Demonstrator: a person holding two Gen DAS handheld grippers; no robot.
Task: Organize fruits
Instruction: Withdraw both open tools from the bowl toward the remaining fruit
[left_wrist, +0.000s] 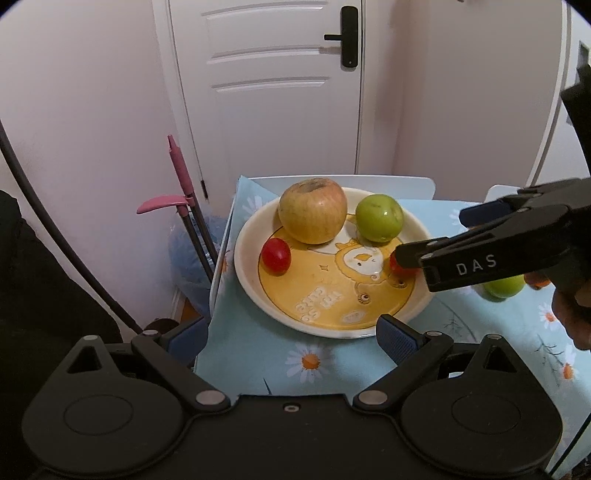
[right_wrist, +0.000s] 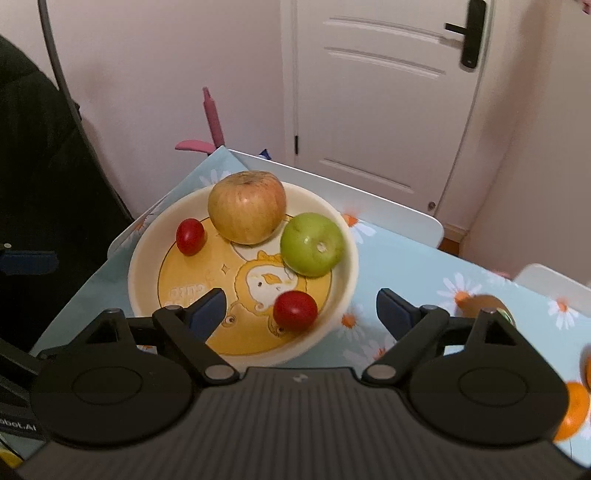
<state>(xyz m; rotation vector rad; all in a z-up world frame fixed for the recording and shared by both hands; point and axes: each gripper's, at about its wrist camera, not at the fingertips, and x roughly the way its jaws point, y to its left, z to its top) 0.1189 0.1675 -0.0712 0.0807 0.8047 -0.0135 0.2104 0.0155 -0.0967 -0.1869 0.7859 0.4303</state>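
Observation:
A cream plate (left_wrist: 255, 295) (right_wrist: 147, 236) with a yellow cartoon centre holds a large yellow-red apple (left_wrist: 312, 210) (right_wrist: 246, 206), a green fruit (left_wrist: 379, 218) (right_wrist: 312, 244) and two red cherry tomatoes (left_wrist: 276, 256) (right_wrist: 190, 236) (right_wrist: 295, 310). My right gripper (right_wrist: 299, 306) is open over the plate's right side; the second tomato lies between its fingers, untouched, and shows partly hidden behind it in the left view (left_wrist: 399, 267). My left gripper (left_wrist: 291, 336) is open and empty at the plate's near edge.
The table wears a light blue daisy cloth (left_wrist: 306, 362) (right_wrist: 461, 280). Another green fruit (left_wrist: 506, 288) lies right of the plate. An orange (right_wrist: 572, 413) and a brown fruit (right_wrist: 484, 304) lie at the right. A white door and pink-handled tools (left_wrist: 181, 177) stand behind.

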